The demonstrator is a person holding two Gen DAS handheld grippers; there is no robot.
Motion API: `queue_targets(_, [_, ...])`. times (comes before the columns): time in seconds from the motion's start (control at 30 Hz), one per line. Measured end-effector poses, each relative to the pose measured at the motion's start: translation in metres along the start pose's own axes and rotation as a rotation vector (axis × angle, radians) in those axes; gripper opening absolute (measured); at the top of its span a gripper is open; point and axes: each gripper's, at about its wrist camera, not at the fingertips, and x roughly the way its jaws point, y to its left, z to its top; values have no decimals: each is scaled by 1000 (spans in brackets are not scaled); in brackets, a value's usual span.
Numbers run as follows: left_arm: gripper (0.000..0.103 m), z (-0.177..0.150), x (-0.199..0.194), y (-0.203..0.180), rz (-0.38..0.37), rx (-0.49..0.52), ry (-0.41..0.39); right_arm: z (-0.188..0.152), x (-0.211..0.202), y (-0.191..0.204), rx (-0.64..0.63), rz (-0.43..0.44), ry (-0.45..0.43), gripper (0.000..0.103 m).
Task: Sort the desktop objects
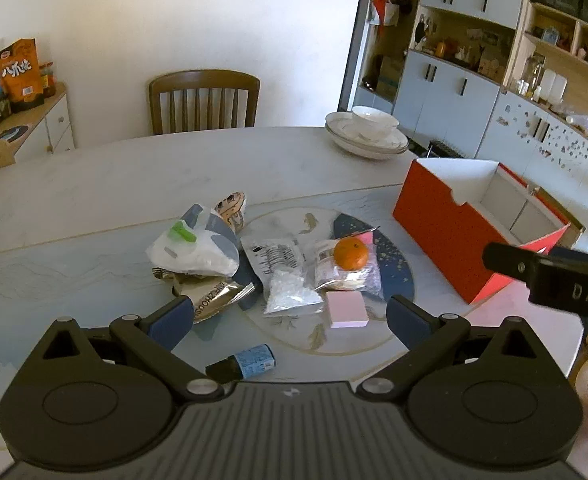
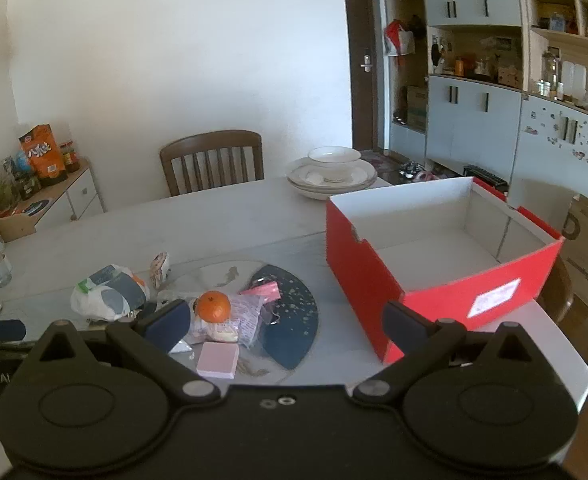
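1. Orange fruit [image 1: 350, 254] sits on clear packets [image 1: 346, 274] mid-worktop [image 1: 93, 184]; the packets' contents are hard to make out.
2. Left claw [image 1: 289, 316] hangs wide open, holding nothing, above a pink pad [image 1: 346, 309] and a small blue bottle [image 1: 249, 361] partly hidden by its body.
3. Right claw [image 2: 287, 322] is also spread open and empty; its left finger covers part of the pile.
4. An open red box [image 2: 434, 276] stands right of the pile, apart from it, its far corner cut off in the left view.
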Motion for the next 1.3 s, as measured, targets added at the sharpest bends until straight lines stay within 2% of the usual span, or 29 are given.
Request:
queue_targets(0.13, [103,-6,10,1,-5,43,1,2,13,5,-31,18,8,102])
queue_targets(0.4, [103,-21,33,8,-1,61,17,6,42,13,-74,48,20,101])
queue_targets(0.53, [103,-32,50,7,16,58,45,3,58,21,-102,59,31,101])
queue_targets(0.57, [103,-35,54,6,-2,83,57,3,61,23,-108,61,35,101])
queue_targets(0.67, [102,-44,68,6,27,100,89,1,75,27,-127,72,47,100])
queue_targets(0.8, [102,-49,79,6,40,126,88,3,93,32,-138,77,65,98])
queue_targets(1.1, [94,-50,98,8,46,188,102,4,122,47,-186,108,114,86])
queue_targets(1.2, [87,-53,104,10,42,201,119,4,126,51,-199,119,124,84])
queue_targets(1.27, [77,-54,108,11,33,209,133,4,131,53,-211,124,133,79])
queue_targets(1.3, [76,-55,110,11,31,211,142,3,133,53,-215,124,143,77])
